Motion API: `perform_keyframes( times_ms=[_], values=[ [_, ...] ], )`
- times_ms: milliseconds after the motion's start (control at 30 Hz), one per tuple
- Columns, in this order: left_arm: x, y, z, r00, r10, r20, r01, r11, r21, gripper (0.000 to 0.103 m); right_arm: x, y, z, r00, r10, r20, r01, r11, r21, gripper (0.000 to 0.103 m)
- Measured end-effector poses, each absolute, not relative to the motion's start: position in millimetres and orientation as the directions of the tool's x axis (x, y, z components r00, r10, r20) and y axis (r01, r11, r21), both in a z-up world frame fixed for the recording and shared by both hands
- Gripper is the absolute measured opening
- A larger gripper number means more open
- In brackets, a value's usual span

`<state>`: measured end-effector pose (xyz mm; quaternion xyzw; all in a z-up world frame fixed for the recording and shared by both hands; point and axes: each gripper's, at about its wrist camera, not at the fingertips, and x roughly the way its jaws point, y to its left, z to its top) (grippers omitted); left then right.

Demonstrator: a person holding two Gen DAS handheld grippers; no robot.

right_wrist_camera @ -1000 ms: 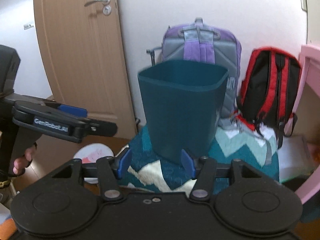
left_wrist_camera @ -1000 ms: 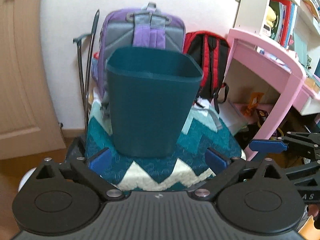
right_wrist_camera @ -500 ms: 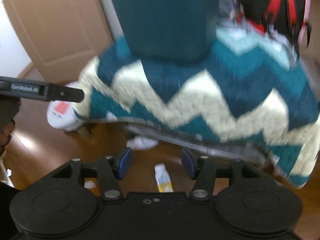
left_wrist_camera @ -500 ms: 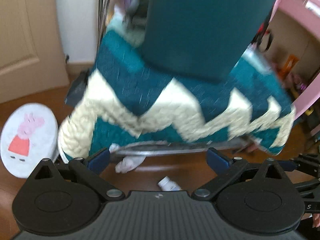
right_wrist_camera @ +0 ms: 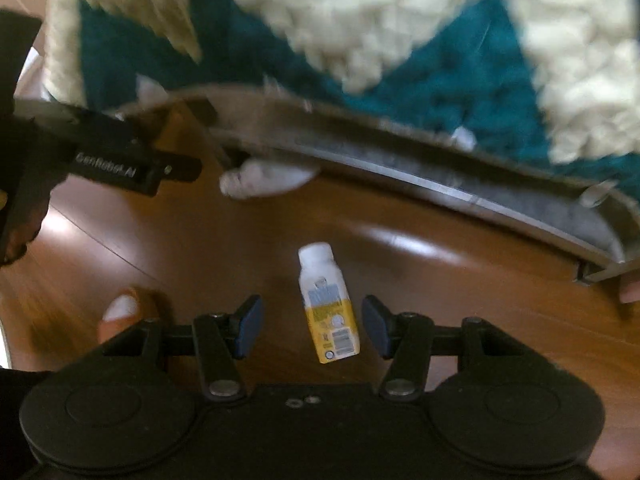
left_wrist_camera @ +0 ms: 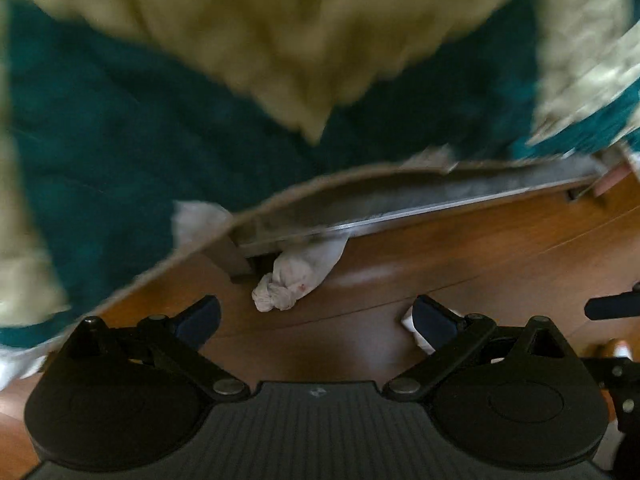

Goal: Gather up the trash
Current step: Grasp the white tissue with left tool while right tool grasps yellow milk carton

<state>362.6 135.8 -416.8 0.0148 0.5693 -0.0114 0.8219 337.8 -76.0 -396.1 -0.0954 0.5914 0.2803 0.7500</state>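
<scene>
Reaching down toward the wooden floor [right_wrist_camera: 440, 280], the right gripper [right_wrist_camera: 312, 326] hangs with its jaws spread wide on either side of a small white-and-yellow bottle [right_wrist_camera: 328, 304] lying on its side; this looks like the approach to the first pickup. Next it likely needs to drop lower and close across the bottle's body. The left gripper [left_wrist_camera: 316, 322], also spread wide and holding nothing, points at a crumpled white tissue [left_wrist_camera: 296, 280] lying just under the edge of the teal-and-cream quilt [left_wrist_camera: 160, 120].
</scene>
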Motion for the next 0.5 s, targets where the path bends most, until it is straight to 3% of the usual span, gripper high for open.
perform_keyframes(
  times_ms=[233,500],
  values=[
    [388,131,-489,0.324,0.026,-0.946,0.100,0.993,0.062,0.103,343,-61,-461,0.090,0.256,-0.963,-0.604,0.782,0.152,0.055],
    [402,126,-527,0.351,0.026,-0.936,0.159,0.983,0.087,0.102,341,-42,-500,0.063,0.242,-0.968,-0.656,0.741,0.142,0.054]
  ],
)
